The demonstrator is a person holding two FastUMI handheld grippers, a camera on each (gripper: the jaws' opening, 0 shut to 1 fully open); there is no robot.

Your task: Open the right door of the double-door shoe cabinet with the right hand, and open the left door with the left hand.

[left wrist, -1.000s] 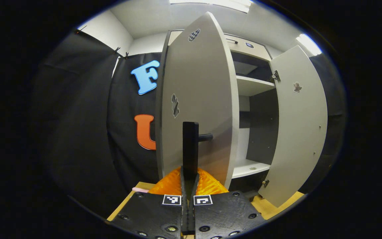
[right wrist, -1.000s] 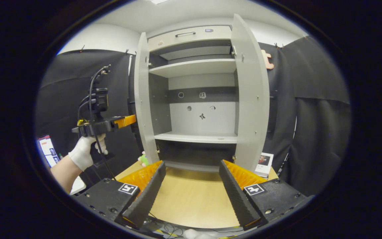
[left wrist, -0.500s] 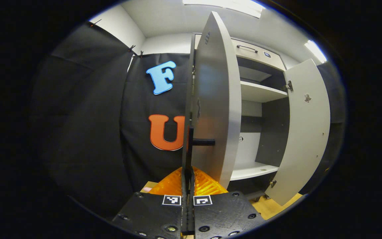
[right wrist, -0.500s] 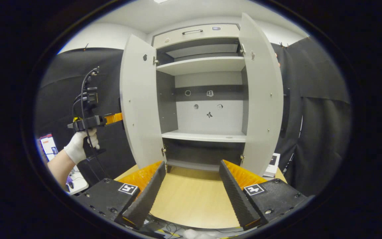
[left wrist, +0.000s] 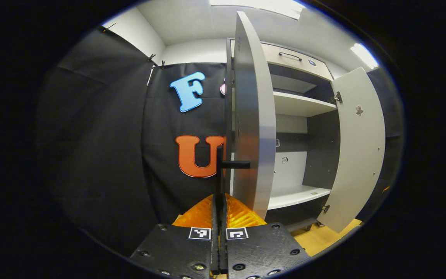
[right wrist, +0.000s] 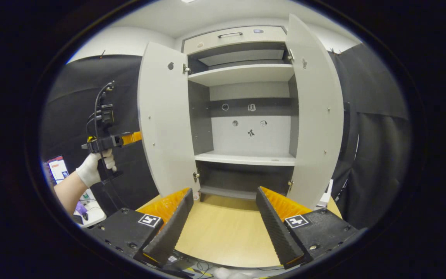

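Observation:
The grey shoe cabinet (right wrist: 246, 133) stands with both doors swung out. In the right gripper view its left door (right wrist: 165, 120) and right door (right wrist: 318, 116) flank the bare shelves. My right gripper (right wrist: 223, 211) hangs open over the table in front of the cabinet, holding nothing. In the left gripper view the left door (left wrist: 252, 116) is seen nearly edge-on, and my left gripper (left wrist: 219, 197) is shut on its black bar handle (left wrist: 220, 162). The right door (left wrist: 358, 147) stands open farther off. A gloved hand (right wrist: 93, 170) holds the left gripper (right wrist: 110, 141) just behind the left door.
A light wooden table top (right wrist: 223, 236) runs up to the cabinet's foot. A closed drawer (right wrist: 234, 35) sits above the shelves. Black cloth walls close in on both sides. A small screen (right wrist: 56, 170) is at the lower left and a booklet (right wrist: 326, 195) leans beside the right door.
The left door has swung wider open with my left gripper on its handle, now almost edge-on to that camera. The right gripper stayed open and drifted slightly left.

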